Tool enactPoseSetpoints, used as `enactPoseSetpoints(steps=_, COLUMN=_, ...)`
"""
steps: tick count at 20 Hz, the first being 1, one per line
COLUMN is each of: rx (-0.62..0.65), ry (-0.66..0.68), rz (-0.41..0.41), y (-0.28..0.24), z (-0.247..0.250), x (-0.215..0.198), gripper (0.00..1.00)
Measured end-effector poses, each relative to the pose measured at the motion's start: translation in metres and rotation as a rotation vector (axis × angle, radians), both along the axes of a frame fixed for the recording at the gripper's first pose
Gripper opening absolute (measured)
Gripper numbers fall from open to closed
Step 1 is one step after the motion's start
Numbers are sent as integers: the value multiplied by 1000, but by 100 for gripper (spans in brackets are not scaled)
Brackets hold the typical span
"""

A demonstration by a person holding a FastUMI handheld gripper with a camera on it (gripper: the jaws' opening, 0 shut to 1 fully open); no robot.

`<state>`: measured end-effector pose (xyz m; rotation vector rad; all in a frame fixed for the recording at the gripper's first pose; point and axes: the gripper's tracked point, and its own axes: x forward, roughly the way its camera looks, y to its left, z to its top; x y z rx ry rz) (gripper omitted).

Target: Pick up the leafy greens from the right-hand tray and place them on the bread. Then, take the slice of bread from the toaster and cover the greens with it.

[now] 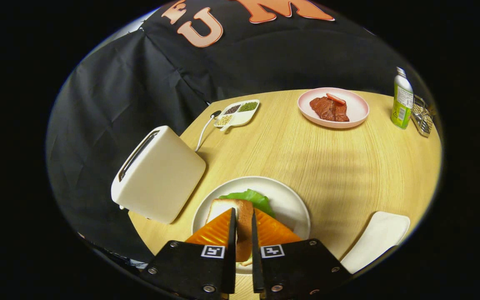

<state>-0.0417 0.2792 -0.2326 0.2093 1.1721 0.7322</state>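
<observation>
My gripper (243,211) is shut on a slice of bread (243,227), which stands edge-on between the two fingers with its brown crust toward me. Under and just beyond the slice lie the leafy greens (253,198) on a round white plate (294,200). What lies beneath the greens is hidden by the fingers and the slice. The cream toaster (156,175) stands to the left of the plate, and its slot looks dark. To the right of the plate sits the white right-hand tray (375,239), bare.
A pink plate (356,109) with meat and a sausage sits at the far side of the wooden table. A green bottle (402,100) and a wire rack (422,117) stand far right. A divided dish of beans (238,113) and the toaster's cable (203,131) lie far left.
</observation>
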Motion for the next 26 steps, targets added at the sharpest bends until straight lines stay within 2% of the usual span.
enactPoseSetpoints(steps=1, rx=-21, ry=-31, rz=7, y=-3, z=-3, x=3, gripper=19)
enactPoseSetpoints(steps=4, rx=-90, ry=-118, rz=27, y=-9, z=-12, x=7, gripper=34)
enactPoseSetpoints(steps=6, rx=-148, ry=-184, rz=26, y=-21, z=-17, x=15, gripper=40)
enactPoseSetpoints(steps=8, rx=-204, ry=-247, rz=1, y=-34, z=-18, x=27, gripper=43)
enactPoseSetpoints(steps=10, rx=-185, ry=-282, rz=-37, y=-37, z=-6, x=34, gripper=44)
enactPoseSetpoints(steps=13, rx=-184, ry=-419, rz=-123, y=-57, z=27, x=59, gripper=44)
enactPoseSetpoints(steps=15, rx=-177, ry=-509, rz=-191, y=-69, z=57, x=69, gripper=47)
enactPoseSetpoints(steps=21, rx=-153, ry=-784, rz=-317, y=-110, z=165, x=61, gripper=49)
enactPoseSetpoints(steps=26, rx=-159, ry=-953, rz=-411, y=-144, z=219, x=45, gripper=61)
